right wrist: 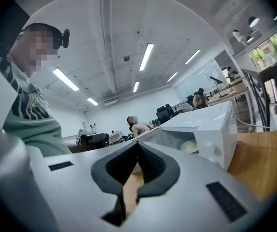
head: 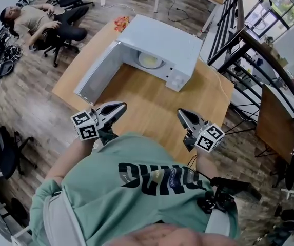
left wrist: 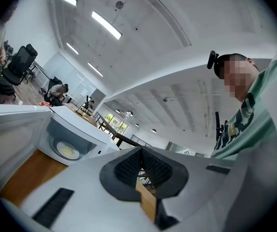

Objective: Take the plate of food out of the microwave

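Wooden table [head: 147, 104] is carrying a white microwave [head: 159, 42], its door [head: 96, 73] hanging wide open on the left. The plate of food [head: 150, 60] is sitting inside the microwave, well apart from me.

I am holding my left hand-held gripper [head: 118, 107] and my right hand-held gripper [head: 182, 114] close to my body, over the near part of the table. Both are showing their jaws pressed together, with nothing between them.

I am judging the risks ahead. Reaching in with the jaws together would only be nudging the plate deeper. A one-sided pinch on the thin rim could be tipping it and spilling food. My left approach could be clipping the open door.
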`<state>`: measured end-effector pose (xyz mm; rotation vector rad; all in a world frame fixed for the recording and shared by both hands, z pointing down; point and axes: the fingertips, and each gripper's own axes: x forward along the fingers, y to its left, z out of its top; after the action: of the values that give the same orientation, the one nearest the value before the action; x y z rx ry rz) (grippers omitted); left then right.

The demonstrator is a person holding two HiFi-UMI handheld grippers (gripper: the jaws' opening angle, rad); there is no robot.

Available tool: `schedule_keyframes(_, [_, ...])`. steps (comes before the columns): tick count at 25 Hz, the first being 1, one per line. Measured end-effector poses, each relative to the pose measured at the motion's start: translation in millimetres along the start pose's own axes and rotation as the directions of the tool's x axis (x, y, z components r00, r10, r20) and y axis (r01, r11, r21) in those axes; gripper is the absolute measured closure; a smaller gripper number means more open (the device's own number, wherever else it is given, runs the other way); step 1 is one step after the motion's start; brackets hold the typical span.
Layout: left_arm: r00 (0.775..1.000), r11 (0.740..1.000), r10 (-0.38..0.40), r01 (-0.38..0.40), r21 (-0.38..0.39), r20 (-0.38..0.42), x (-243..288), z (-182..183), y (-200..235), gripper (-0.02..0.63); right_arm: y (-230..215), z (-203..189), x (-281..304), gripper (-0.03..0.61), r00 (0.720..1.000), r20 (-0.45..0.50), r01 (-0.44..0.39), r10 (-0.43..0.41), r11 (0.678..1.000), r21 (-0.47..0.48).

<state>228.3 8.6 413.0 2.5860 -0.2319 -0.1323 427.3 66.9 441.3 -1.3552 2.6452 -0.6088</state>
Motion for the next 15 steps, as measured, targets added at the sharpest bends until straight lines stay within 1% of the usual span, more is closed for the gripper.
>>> schedule_keyframes(4, [1.000,0.999,-0.012,0.012,0.030,0.014,-19,16,19,0.607,10,4,41,0.571,0.999,-0.040,-0.024,0.023,0.999,-0.022])
schedule_keyframes(7, [0.999,0.997,-0.047,0.047,0.061,0.005,-33,29,35,0.607,19,10,74,0.571,0.998,-0.062,0.001,-0.003,1.000,-0.027])
schedule_keyframes(12, [0.988,0.985,-0.149,0.151,0.080,-0.039,-54,48,68,0.607,25,5,127,0.571,0.994,-0.072,0.088,-0.085,0.995,0.041])
schedule_keyframes(15, [0.977,0.974,-0.204,0.209,0.087,-0.064,-62,50,82,0.607,19,-5,153,0.571,0.991,-0.063,0.125,-0.118,0.984,0.127])
